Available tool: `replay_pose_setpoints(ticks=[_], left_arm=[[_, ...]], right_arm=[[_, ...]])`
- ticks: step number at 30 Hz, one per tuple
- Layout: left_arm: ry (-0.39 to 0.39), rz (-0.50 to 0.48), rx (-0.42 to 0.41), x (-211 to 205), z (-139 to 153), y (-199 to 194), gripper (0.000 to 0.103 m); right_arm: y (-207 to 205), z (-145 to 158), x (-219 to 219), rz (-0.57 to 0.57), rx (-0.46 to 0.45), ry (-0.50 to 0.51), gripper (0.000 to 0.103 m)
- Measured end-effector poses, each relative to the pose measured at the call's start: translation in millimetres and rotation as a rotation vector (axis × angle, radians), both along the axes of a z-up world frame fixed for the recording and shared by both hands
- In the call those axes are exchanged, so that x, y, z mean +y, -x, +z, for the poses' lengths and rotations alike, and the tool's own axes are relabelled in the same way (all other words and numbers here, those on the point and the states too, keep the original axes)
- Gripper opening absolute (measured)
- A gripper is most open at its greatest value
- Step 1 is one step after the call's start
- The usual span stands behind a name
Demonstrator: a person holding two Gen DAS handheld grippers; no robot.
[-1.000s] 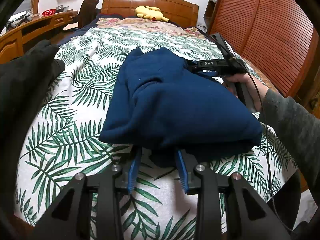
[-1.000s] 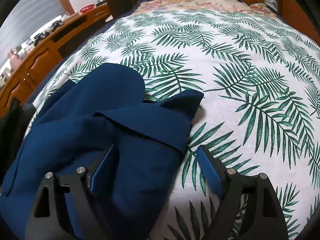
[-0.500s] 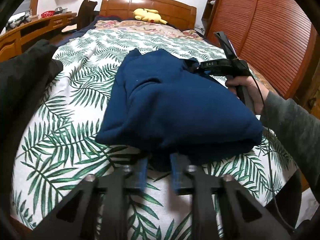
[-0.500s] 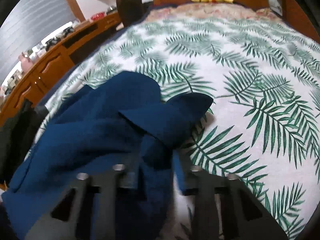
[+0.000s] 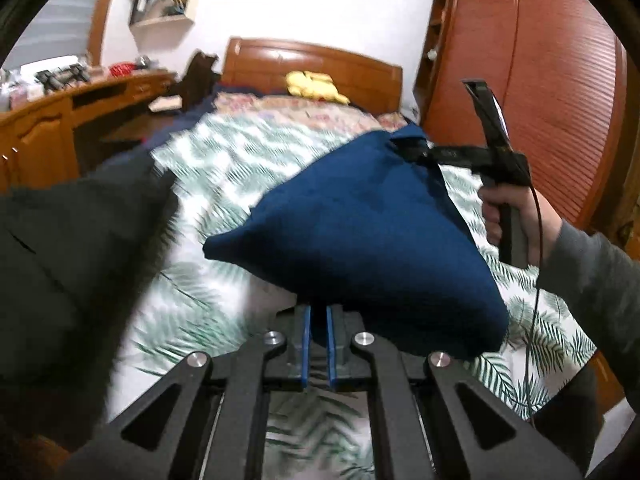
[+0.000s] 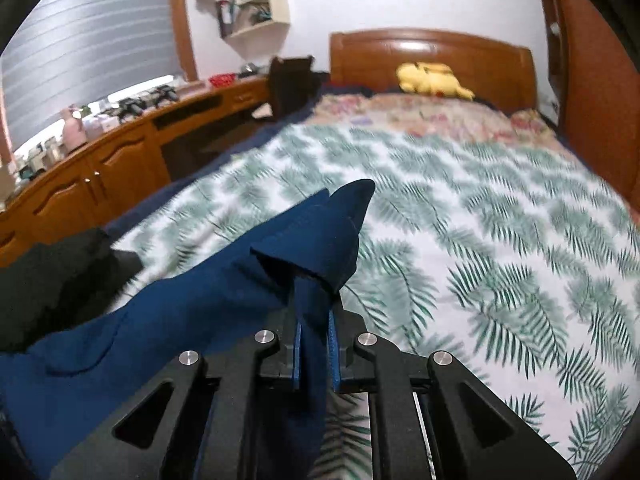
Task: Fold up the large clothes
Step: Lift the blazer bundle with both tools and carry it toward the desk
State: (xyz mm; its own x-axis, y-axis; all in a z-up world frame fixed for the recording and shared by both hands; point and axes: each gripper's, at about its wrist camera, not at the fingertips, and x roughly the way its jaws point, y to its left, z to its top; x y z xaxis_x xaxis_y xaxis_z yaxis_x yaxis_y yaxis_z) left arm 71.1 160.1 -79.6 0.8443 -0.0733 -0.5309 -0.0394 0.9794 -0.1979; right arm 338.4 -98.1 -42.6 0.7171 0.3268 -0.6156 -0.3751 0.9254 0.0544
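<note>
One blue garment (image 5: 360,240) is held lifted above the leaf-print bed (image 6: 500,248), clamped at separate edges by two grippers, left gripper (image 5: 316,332) and right gripper (image 6: 316,344).

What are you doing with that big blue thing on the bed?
A person is folding a blue garment over a bed with a palm-leaf bedspread. They hold a claw in each hand. The left claw is shut on the near edge of the garment, and the right claw is shut on another part. The garment hangs lifted between them. A dark garment lies at the left.
</note>
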Motion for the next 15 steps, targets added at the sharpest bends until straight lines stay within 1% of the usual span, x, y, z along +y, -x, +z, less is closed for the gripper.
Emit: replay_pose_setpoints(ticks=[3, 6, 8, 10, 11, 12, 15], left_arm=[[-0.046, 0.042, -0.026, 31, 26, 14, 0.004], [-0.141, 0.116, -0.06, 70, 63, 36, 0.004], [-0.192, 0.187, -0.076, 101, 84, 52, 0.004], [-0.226, 0.259, -0.084, 133, 98, 65, 0.005], [-0.237, 0.291, -0.083, 147, 102, 71, 0.005], [-0.249, 0.328, -0.078, 165, 105, 79, 0.005], [-0.275, 0.409, -0.035, 212, 103, 95, 0.005]], right_arm=[[4, 23, 34, 0.037, -0.034, 0.0, 0.008], [9, 49, 83, 0.094, -0.078, 0.0, 0.008], [12, 64, 125, 0.141, -0.103, -0.011, 0.008], [15, 73, 160, 0.179, -0.121, -0.013, 0.008], [17, 78, 188, 0.21, -0.134, -0.014, 0.008], [18, 81, 205, 0.23, -0.14, -0.018, 0.008], [24, 83, 261, 0.281, -0.132, -0.08, 0.009]])
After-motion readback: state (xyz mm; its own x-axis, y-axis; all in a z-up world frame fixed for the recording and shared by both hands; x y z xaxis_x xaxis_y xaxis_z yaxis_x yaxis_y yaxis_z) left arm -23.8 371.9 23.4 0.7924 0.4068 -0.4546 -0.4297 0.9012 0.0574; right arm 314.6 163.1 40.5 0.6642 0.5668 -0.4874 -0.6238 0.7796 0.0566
